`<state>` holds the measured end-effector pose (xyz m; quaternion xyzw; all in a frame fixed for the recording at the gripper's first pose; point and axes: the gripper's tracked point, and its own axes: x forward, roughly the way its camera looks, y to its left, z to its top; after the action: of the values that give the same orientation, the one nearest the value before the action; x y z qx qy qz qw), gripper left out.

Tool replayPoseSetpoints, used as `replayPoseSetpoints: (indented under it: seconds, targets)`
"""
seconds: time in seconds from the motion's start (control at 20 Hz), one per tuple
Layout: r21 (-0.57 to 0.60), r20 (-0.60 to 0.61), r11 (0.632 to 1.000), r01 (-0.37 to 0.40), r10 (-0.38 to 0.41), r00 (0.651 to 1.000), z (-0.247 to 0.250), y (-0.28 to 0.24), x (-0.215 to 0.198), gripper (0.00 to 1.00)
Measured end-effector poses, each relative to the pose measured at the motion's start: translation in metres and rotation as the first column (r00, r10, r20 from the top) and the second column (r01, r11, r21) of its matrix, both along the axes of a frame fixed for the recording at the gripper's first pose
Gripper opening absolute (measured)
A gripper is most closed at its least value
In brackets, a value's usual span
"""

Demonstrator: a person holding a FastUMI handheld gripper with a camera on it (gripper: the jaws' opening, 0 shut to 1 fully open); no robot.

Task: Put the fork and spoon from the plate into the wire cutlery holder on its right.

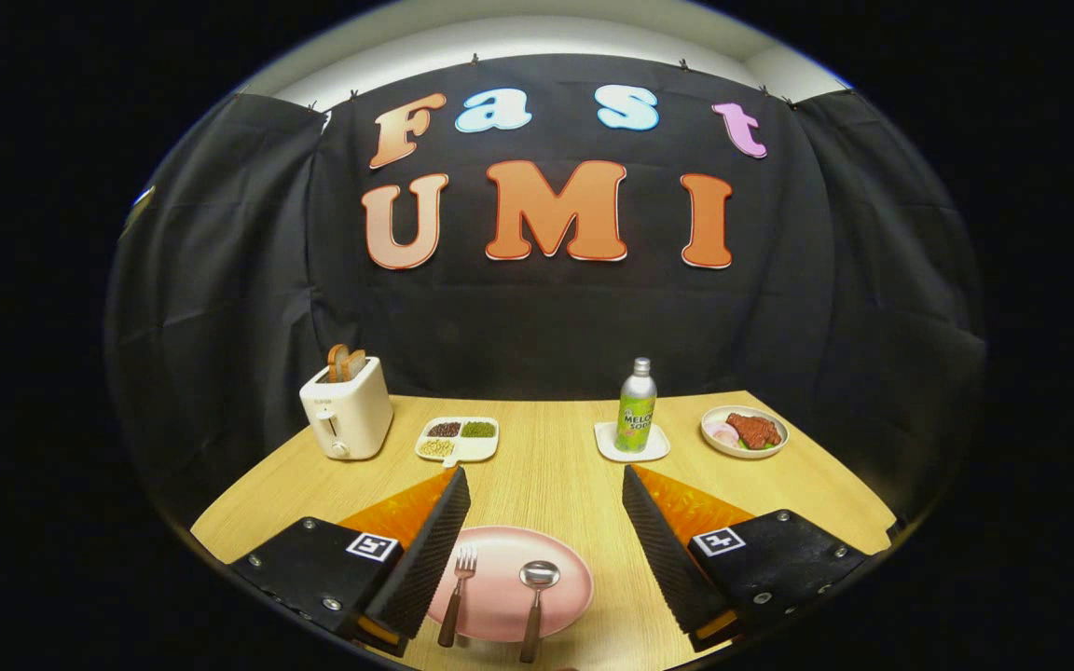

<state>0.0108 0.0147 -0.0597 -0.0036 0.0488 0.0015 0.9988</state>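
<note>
A pink plate (567, 576) lies on the wooden table between my two fingers, low in the gripper view. On it rest a fork (459, 585) at the left and a spoon (535, 595) at the right, both with wooden handles pointing toward me. My gripper (546, 485) hangs above the plate, open wide, with nothing between its fingers. The left finger (430, 550) covers the plate's left rim.
Beyond the fingers stand a cream toaster (347, 417) with bread, a divided dish of beans (458, 438), a green soda bottle (636, 410) on a white coaster, and a plate of meat (744, 431). The table's edges run close at left and right.
</note>
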Motion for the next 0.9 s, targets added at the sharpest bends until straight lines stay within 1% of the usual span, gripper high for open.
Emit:
replayPoseSetpoints:
  seconds: [0.3,0.45,0.65,0.85,0.9]
  targets:
    - [-0.07,-0.082,0.997,-0.009,0.003,0.997,-0.059,0.003,0.007,0.99]
    - [-0.059,-0.161,0.998,-0.012,0.003,0.987,-0.097,0.003,0.006,0.99]
    - [-0.065,-0.242,0.998,-0.012,-0.004,0.97,-0.132,-0.001,0.006,0.99]
    - [-0.059,-0.303,0.998,-0.02,0.001,0.953,-0.158,0.0,0.008,0.91]
    - [-0.068,-0.313,0.997,-0.024,0.002,0.95,-0.164,0.001,0.009,0.86]
